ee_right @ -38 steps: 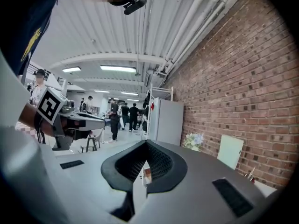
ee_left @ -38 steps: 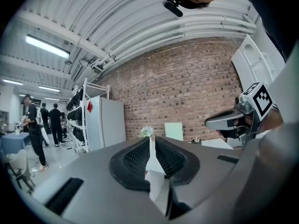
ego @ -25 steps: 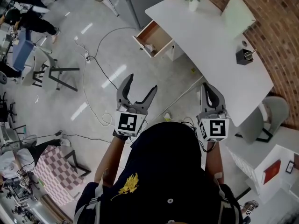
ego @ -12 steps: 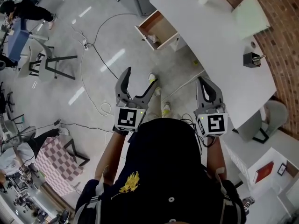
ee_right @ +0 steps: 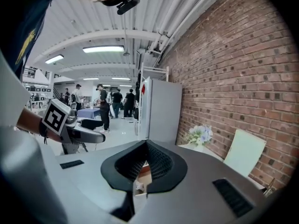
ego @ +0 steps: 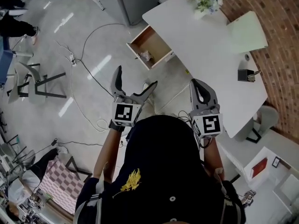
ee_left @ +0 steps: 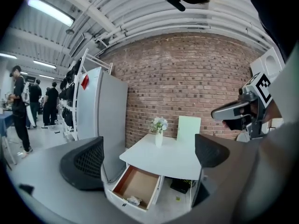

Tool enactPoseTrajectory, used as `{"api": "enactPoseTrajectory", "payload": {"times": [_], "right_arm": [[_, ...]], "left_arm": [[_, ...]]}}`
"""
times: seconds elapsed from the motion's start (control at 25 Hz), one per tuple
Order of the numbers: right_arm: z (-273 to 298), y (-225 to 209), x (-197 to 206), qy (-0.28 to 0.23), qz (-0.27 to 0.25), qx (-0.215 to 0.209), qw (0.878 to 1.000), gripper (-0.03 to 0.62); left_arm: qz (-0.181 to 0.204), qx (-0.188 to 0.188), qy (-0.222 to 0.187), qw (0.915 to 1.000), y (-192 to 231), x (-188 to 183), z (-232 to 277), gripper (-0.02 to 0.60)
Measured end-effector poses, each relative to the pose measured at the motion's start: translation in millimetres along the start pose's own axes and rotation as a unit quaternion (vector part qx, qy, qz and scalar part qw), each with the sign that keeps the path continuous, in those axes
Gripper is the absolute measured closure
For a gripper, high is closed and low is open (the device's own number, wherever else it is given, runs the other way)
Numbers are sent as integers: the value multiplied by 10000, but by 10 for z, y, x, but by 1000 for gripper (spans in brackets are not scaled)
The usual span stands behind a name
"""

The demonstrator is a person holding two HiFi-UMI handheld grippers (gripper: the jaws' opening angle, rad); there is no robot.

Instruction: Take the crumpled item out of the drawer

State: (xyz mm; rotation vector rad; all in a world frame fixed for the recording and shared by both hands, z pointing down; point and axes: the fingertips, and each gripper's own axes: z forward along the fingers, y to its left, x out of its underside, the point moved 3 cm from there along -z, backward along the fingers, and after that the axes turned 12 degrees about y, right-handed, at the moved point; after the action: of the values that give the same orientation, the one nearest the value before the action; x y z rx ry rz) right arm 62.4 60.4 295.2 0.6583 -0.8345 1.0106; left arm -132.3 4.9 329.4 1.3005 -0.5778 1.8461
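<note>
small pale crumpled item [ego: 145,55] lying at the front of the open wood-lined drawer [ego: 158,40] under the white bench [ego: 205,55], well ahead of left gripper [ego: 135,77], jaws opening on nothing, presumably readied for the grasp, and right gripper [ego: 198,85], jaws together, empty.

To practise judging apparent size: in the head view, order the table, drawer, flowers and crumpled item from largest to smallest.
1. table
2. drawer
3. flowers
4. crumpled item

Brick wall [ego: 280,36], grey floor [ego: 56,50], white table [ego: 205,50], perhaps a refrigerator [ee_left: 112,120].
</note>
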Motion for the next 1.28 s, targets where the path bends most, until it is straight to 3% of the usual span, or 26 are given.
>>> {"api": "enactPoseTrajectory", "payload": {"times": [0.2, 0.4, 0.68, 0.8, 1.08, 1.28], "right_arm": [[565, -104, -289, 137, 3, 162, 9998, 566], [1098, -260, -295, 238, 218, 284, 9991, 567], [2036, -415, -134, 466, -190, 182, 9986, 567], [2356, -453, 74, 661, -79, 13, 9978, 568], [2939, -399, 869, 1242, 710, -138, 9896, 566], [3187, -267, 1335, 1564, 906, -116, 9835, 566]], "left_arm": [[369, 308, 388, 9981, 534, 100, 708, -3], [387, 577, 631, 9956, 753, 238, 1245, -3], [396, 541, 1323, 9889, 1067, 964, 2003, -3], [311, 543, 1660, 9841, 1077, 1323, 2235, -3], [266, 591, 2306, 9709, 1023, 2081, 2562, -2], [285, 668, 2885, 9547, 1053, 2790, 2739, 0]]}}
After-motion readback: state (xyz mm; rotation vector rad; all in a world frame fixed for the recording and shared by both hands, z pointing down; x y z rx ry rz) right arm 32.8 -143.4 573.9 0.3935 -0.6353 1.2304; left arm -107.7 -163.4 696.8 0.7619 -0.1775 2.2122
